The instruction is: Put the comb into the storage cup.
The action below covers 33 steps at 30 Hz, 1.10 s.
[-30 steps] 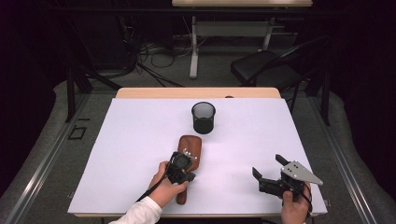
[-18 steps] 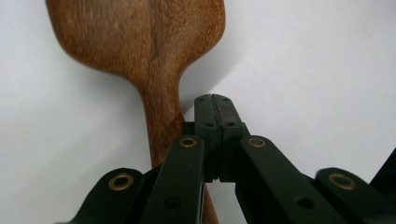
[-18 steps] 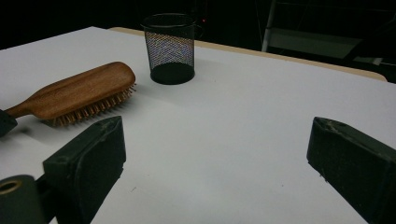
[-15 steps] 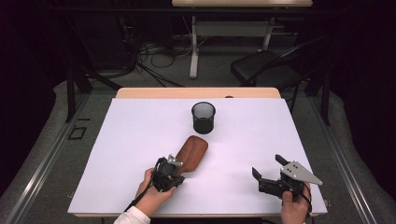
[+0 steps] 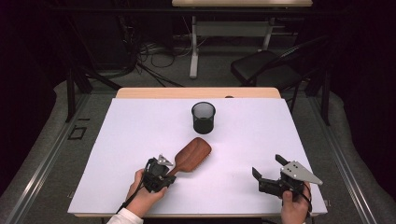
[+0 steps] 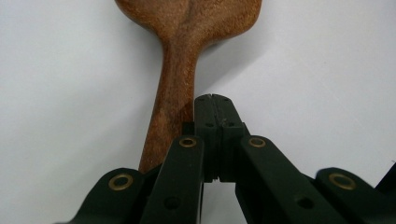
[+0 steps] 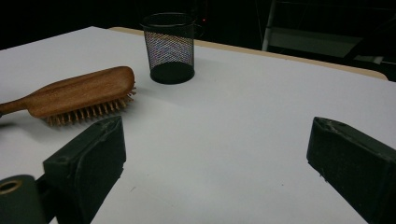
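the left tool (image 5: 169,168) has its two jaws pressed tight together, with nothing between them. it is not gripping anything. in the left gripper view the brush (image 6: 180,70) handle lies just to the left of the closed tool (image 6: 212,100) tip, right beside it and maybe touching. i think the jaws are shut so the tool works like one stiff finger that can nudge the handle sideways and turn the brush on the counter (image 5: 140,130).

the brush (image 5: 191,154) lies flat with its wooden back up and its bristles down, so it sits steady. its wide head points away from the left tool, toward the cup (image 5: 203,117). the cup stands upright past the head of the brush, well apart from the left tool, with its mouth up, ready for something to go in.

the right tool (image 5: 267,165) has its jaws wide open and holds nothing. from the right tool (image 7: 215,144), the brush (image 7: 79,93) is far off to the left and the cup (image 7: 169,46) is ahead and a bit left. it looks like it waits for its turn.

count: one brush, one cup, two tools, one counter.
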Each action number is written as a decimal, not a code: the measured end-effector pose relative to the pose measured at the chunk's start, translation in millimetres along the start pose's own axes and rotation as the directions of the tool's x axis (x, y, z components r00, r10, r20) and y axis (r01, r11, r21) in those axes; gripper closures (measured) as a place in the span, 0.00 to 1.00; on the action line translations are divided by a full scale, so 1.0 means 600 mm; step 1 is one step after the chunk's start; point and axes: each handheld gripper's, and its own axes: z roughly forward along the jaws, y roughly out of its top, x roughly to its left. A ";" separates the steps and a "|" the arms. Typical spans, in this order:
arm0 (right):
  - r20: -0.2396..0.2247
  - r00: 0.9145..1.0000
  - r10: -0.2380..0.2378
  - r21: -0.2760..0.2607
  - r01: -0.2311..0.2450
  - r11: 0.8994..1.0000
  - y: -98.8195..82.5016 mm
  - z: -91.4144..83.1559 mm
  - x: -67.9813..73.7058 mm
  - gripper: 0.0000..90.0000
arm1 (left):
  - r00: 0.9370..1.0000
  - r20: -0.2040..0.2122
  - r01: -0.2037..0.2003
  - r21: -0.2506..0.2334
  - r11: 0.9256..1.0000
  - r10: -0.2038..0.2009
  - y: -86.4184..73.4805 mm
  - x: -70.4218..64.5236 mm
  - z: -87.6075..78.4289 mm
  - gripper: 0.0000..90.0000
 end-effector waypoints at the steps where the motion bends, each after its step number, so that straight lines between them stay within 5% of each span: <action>1: 0.000 1.000 0.000 0.000 0.000 1.000 0.000 0.000 0.000 0.05 | 1.000 0.003 0.005 -0.002 1.000 -0.005 0.000 0.002 -0.002 1.00; 23: -0.003 1.000 -0.003 0.002 0.003 1.000 0.000 0.001 0.001 0.05 | 1.000 0.013 0.006 -0.061 0.998 -0.005 -0.001 0.008 -0.030 0.95; 33: -0.005 1.000 -0.002 0.002 0.002 1.000 0.000 0.002 0.001 0.05 | 0.998 -0.003 0.058 -0.122 0.991 -0.059 -0.004 0.029 -0.055 0.83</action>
